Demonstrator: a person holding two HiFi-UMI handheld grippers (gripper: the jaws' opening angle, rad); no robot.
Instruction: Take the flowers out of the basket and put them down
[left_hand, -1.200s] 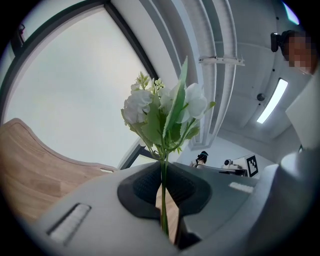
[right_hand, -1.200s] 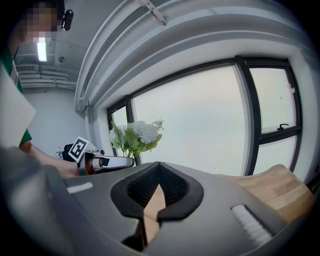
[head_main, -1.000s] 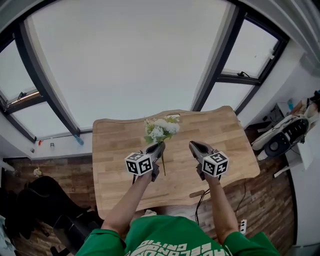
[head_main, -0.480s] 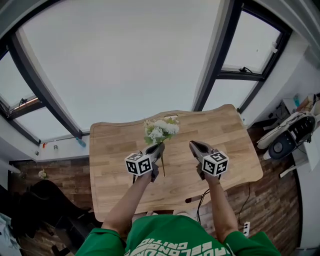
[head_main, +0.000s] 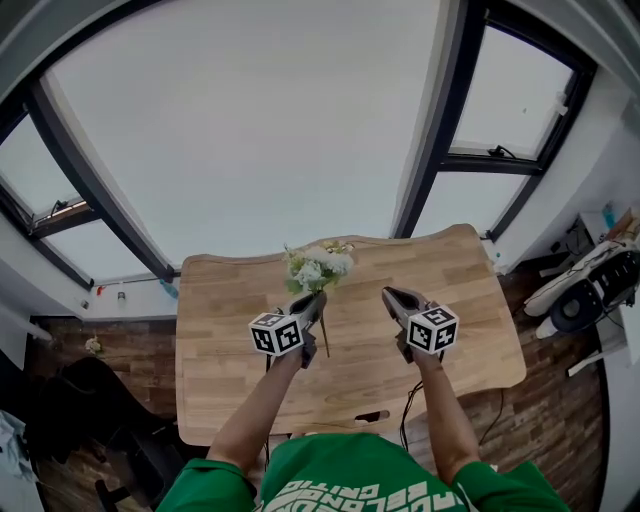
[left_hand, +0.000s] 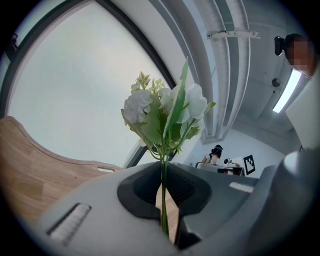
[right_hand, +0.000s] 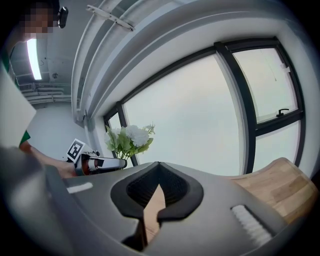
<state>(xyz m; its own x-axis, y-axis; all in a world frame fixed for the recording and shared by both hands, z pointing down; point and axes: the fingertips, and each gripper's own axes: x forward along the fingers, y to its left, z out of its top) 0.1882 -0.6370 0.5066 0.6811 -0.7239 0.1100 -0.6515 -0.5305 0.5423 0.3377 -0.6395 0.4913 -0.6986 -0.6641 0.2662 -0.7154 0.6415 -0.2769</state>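
Note:
A small bunch of white flowers with green leaves (head_main: 318, 268) stands upright above the wooden table (head_main: 230, 340). My left gripper (head_main: 316, 300) is shut on its thin green stem. In the left gripper view the stem (left_hand: 164, 200) runs down between the dark pads, with the blooms (left_hand: 165, 112) above them. My right gripper (head_main: 389, 294) hovers to the right at about the same height, shut with nothing in it (right_hand: 152, 216). From the right gripper view the flowers (right_hand: 129, 137) and the left gripper (right_hand: 100, 162) show at the left. No basket is in view.
Large windows with dark frames (head_main: 440, 150) rise beyond the table's far edge. A dark chair (head_main: 90, 400) stands on the floor at the left. Shoes and other clutter (head_main: 590, 290) lie on the floor at the right. A cable (head_main: 408, 420) hangs near the table's front edge.
The head view has tilted slightly, so the table sits a little lower in the picture. Both grippers and the held flowers keep their places.

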